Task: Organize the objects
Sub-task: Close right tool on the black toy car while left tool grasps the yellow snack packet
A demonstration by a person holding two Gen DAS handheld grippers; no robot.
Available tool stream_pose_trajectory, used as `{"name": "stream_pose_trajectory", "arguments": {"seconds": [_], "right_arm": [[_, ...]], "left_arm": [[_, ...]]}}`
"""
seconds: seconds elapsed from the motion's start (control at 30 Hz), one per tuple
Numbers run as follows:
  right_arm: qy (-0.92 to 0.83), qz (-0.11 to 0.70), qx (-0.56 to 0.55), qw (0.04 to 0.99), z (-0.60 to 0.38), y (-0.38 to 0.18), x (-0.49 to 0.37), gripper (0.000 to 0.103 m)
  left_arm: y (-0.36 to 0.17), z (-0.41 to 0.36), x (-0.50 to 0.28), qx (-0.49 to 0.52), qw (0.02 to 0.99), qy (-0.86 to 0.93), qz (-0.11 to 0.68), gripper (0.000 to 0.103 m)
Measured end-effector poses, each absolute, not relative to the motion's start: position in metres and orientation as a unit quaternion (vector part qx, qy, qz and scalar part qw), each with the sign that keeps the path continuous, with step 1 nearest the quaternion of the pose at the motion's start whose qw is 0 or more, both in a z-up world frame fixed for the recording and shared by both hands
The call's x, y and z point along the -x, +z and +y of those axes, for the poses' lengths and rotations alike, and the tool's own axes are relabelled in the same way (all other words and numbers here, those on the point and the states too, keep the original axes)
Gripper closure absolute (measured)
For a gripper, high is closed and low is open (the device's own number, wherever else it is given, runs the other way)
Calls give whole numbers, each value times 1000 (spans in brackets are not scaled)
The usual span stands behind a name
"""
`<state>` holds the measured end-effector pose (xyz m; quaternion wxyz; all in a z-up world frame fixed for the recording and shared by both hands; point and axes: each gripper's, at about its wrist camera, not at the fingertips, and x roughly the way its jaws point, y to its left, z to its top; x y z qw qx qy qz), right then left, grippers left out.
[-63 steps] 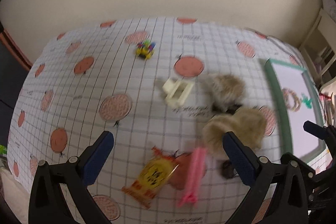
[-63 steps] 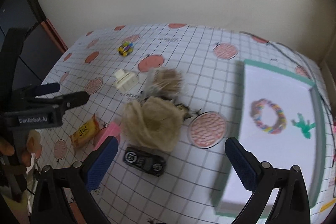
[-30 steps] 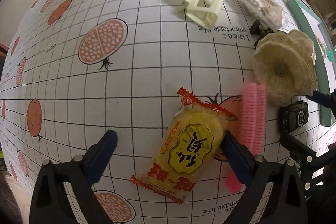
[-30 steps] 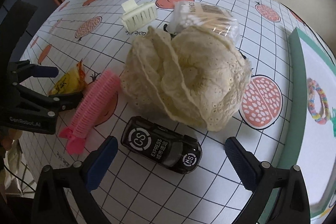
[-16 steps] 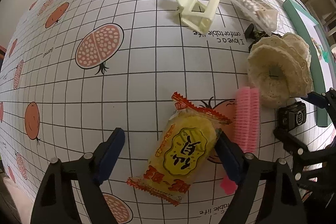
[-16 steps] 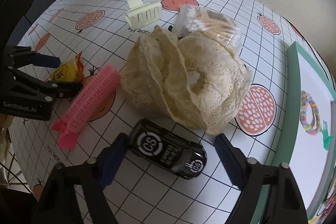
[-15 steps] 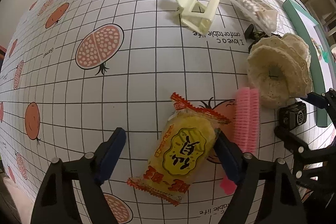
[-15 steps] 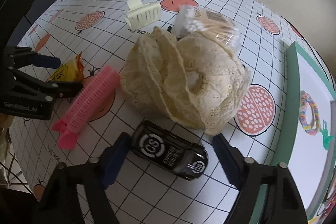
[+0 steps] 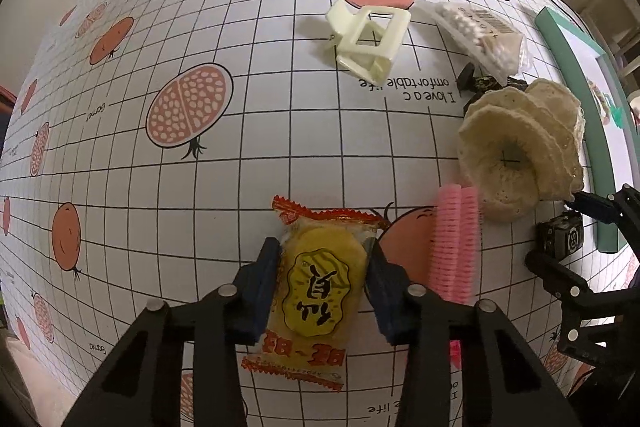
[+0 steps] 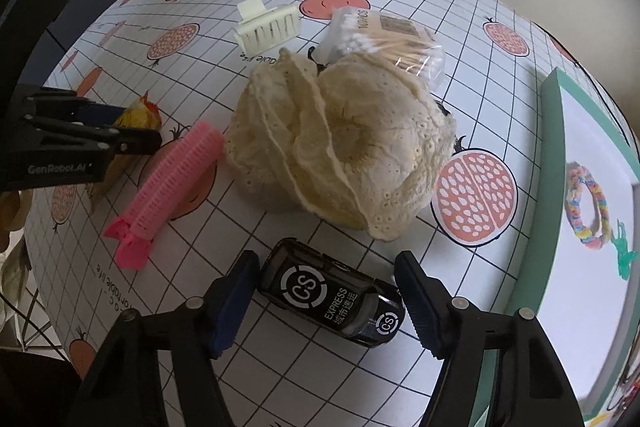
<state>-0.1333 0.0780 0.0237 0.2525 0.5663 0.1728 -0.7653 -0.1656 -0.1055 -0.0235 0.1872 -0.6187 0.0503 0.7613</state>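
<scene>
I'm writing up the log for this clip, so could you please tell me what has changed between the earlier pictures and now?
Both grippers came down from a high view and narrowed. The left gripper has shut on the yellow snack packet; the right gripper now brackets the black toy car, one finger at its nose, a gap at the other. The pink roller, cream lace hat and white hair claw have not moved.

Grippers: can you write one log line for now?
left gripper: shut on snack packet | right gripper: around toy car, right gap | both on table
</scene>
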Motion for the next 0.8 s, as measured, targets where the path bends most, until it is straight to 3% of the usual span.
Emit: {"name": "stream_pose_trajectory", "arguments": {"seconds": [0.13,0.17,0.2,0.77,0.8], "right_arm": [[-767,156,-566,260,81,27,137,37],[-768,147,-563,268,81,31,138,59],[-769,145,-561,269,81,33,139,61],[-776,106,-563,262,101,39,130,73],[-777,104,-562,262,96,39,132,83]], "left_arm": [[-21,-104,165,618,186,762,53,62],[-20,-104,165,618,182,763,55,63],[-17,-103,162,617,179,764,57,63],[-1,-113,158,597,165,783,58,63],[-1,-110,160,595,164,784,57,63]]}}
